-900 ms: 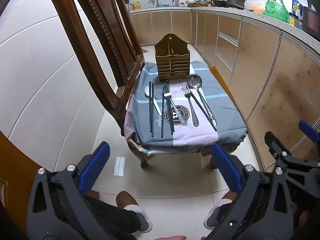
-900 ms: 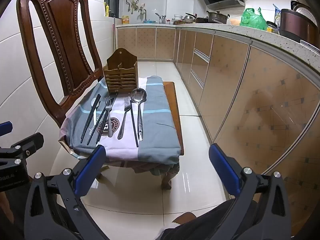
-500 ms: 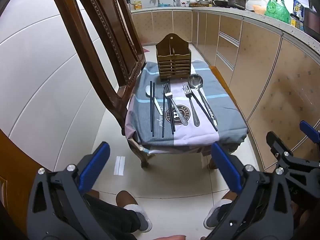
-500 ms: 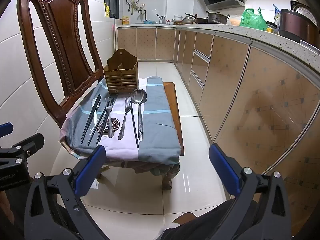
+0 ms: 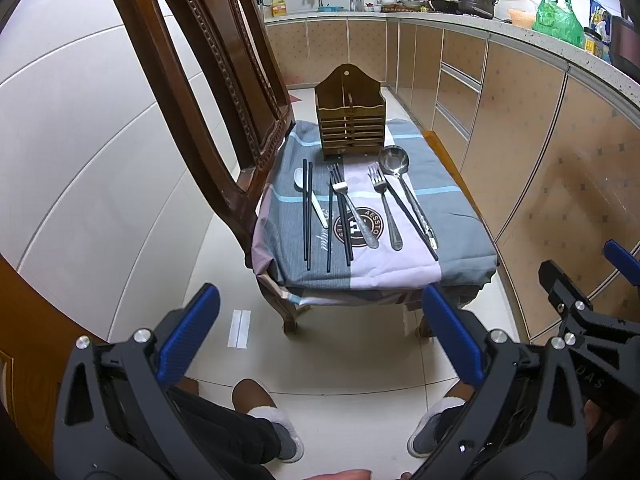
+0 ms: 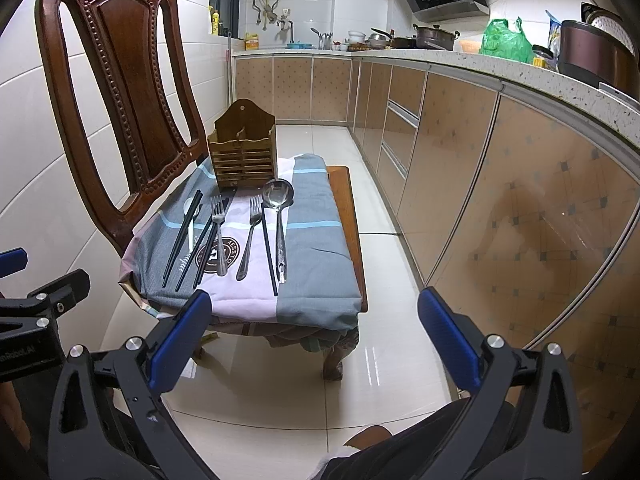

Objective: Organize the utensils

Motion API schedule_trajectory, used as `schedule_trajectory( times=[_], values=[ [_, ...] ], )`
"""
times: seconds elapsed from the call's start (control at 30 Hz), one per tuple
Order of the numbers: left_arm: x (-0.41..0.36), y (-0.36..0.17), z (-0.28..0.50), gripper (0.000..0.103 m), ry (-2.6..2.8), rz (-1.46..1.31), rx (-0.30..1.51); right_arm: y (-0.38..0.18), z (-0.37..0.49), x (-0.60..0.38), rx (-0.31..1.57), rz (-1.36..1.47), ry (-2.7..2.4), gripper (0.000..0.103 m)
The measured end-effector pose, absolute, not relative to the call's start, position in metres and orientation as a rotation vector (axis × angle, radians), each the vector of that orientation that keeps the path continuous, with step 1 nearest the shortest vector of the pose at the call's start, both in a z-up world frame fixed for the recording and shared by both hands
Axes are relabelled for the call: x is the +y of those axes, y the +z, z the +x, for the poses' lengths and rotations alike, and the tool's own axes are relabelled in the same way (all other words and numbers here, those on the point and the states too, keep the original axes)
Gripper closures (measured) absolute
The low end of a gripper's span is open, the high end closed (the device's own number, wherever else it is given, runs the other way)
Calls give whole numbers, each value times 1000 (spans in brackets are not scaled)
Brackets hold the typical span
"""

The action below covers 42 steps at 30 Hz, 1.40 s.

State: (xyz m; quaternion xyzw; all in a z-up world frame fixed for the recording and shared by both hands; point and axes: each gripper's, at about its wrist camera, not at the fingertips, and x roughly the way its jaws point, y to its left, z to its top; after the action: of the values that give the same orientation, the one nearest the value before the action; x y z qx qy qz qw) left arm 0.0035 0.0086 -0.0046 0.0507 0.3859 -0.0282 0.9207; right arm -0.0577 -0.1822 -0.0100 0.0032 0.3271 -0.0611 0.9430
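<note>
Both of your tongs stand wide and hold nothing: the left gripper [image 5: 320,336] and the right gripper [image 6: 314,332] hover over bare floor tile [image 5: 360,360], short of the near edge of the cloth-covered stool [image 6: 320,300]. The chair back [image 6: 116,92] walls off its left, and the cabinets [image 6: 520,200] leave a floor aisle on its right. On the cloth, black chopsticks [image 5: 306,216], a white spoon [image 5: 316,204], two forks [image 5: 384,208] and a steel ladle [image 5: 404,192] lie side by side, handles toward you, with the slatted wooden holder [image 5: 350,120] upright behind their heads.
</note>
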Motion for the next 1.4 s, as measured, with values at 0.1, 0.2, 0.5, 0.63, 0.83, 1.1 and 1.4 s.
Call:
schedule_trajectory(
  times=[0.1,0.2,0.5,0.63,0.83,1.1,1.4],
  values=[
    [9,-4,2,4,-58,104,792,-6,-60,-183,665,5,-126,3],
    [9,-4,2,4,-57,104,793,-6,-61,-184,665,4,-127,3],
    [8,-4,2,4,-54,106,795,-5,-60,-184,665,5,-127,3],
    [8,-4,2,4,-52,107,798,-5,-60,-184,664,6,-128,3],
    [8,-5,3,4,-50,105,799,-4,-60,-184,664,7,-126,3],
    [9,-5,3,4,-50,104,799,-6,-60,-183,665,9,-127,3],
    [10,-7,4,4,-50,105,800,-7,-59,-182,666,10,-123,3]
  ],
)
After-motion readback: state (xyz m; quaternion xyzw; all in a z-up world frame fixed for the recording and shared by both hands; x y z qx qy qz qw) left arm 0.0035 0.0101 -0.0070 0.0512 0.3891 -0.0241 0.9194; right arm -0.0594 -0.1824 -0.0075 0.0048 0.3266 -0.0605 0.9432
